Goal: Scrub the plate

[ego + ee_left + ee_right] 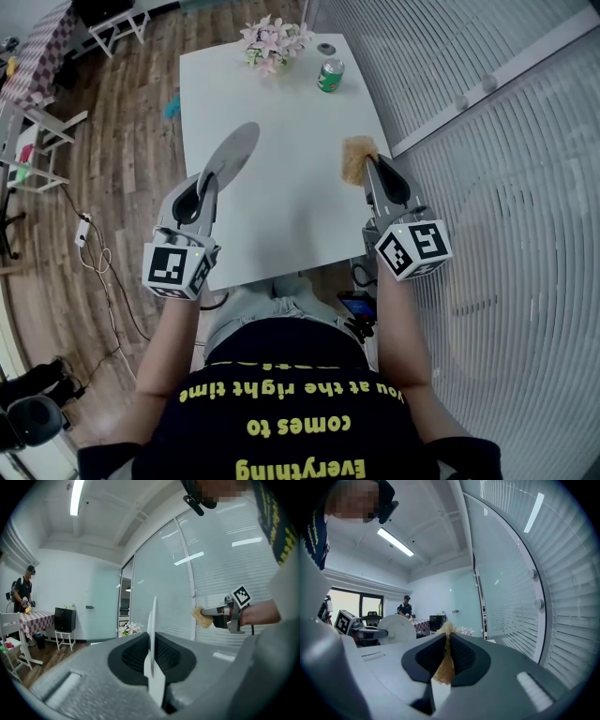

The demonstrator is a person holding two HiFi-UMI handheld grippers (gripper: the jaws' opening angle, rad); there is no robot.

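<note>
Over table (pixel 291 103), left gripper (pixel 208 181) clenching plate (pixel 236 148), right gripper (pixel 374 167) clenching scrubber (pixel 355 157), shirt (pixel 281 427) print "the right time"

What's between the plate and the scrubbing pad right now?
Nothing: in the head view only bare white table shows between the plate and the scrubbing pad.

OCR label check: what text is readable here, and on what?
"Everything comes to you at the right time": yellow print on the person's black shirt, upside down in the head view.
Green can: print too small to read.
Left marker cube and right marker cube: patterns only.
</note>
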